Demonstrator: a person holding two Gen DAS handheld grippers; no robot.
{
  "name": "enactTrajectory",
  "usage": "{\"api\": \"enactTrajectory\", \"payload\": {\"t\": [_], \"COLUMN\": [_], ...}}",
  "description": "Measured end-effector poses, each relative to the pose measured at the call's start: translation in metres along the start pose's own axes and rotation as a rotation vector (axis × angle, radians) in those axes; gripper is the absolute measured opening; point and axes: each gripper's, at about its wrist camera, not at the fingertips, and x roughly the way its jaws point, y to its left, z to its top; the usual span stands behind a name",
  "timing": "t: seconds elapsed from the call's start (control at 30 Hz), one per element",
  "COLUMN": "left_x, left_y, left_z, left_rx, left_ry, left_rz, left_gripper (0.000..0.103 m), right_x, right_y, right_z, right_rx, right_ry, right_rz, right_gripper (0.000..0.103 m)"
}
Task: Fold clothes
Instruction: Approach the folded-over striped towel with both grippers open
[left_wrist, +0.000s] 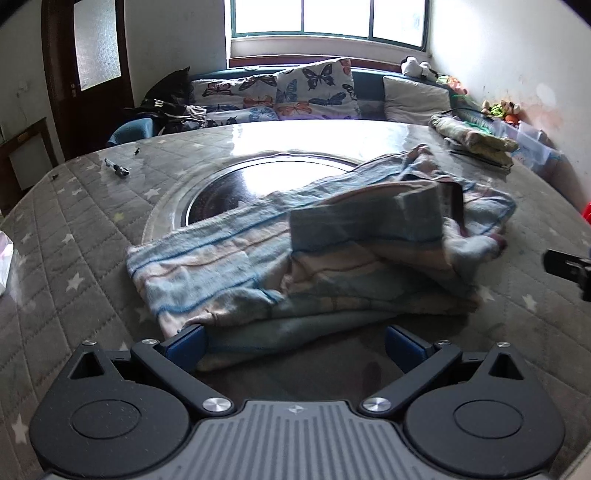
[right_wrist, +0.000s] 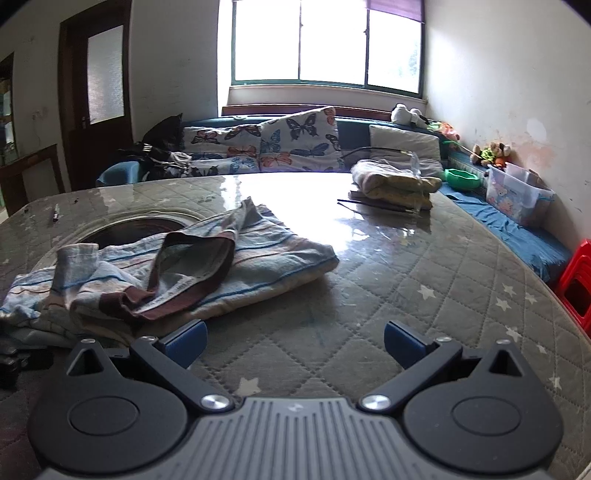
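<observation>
Garment: striped pale-blue and pink fleece garment (left_wrist: 258, 266) with a dark brown waistband (right_wrist: 195, 266), lying rumpled and partly folded on the desk (left_wrist: 74, 258).
Placement: it covers part of a round dark inset (left_wrist: 221, 188) in the middle of the desk's quilted, star-printed cover.
Long axis: in the left wrist view it runs diagonally, from the near left corner up toward the far right.
Waistband end: bunched and gaping open at the right end of the garment, folded back over the body of the cloth.
Left gripper (left_wrist: 293, 347): blue fingers spread wide, one pad (left_wrist: 186, 345) touching the near hem, nothing pinched.
Right gripper (right_wrist: 295, 341): fingers spread over bare quilted cover, just right of the garment, holding nothing.
Far right of desk: a folded yellowish bundle (right_wrist: 395, 184), well apart from the garment.
</observation>
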Motion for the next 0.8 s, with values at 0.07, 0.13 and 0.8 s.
{"api": "enactTrajectory", "payload": {"t": [0.07,0.13,0.8], "left_x": [0.005,0.010,-0.020], "left_y": [0.002,0.003,-0.021], "left_z": [0.003,0.006,0.011], "left_rx": [0.008,0.018,0.009], "left_ry": [0.001,0.001,-0.045], "left_rz": [0.008,0.022,0.030], "left_gripper": [0.102,0.102,0.103], "right_x": [-0.003,-0.008,-0.020], "right_y": [-0.001,-0.008,-0.008], "right_z": [0.001,-0.001,-0.007], "right_rx": [-0.007,-0.023,-0.124], "right_ry": [0.005,0.012,0.095], "right_rz": [0.020,0.058,0.198], "right_gripper": [0.103,0.103,0.103]}}
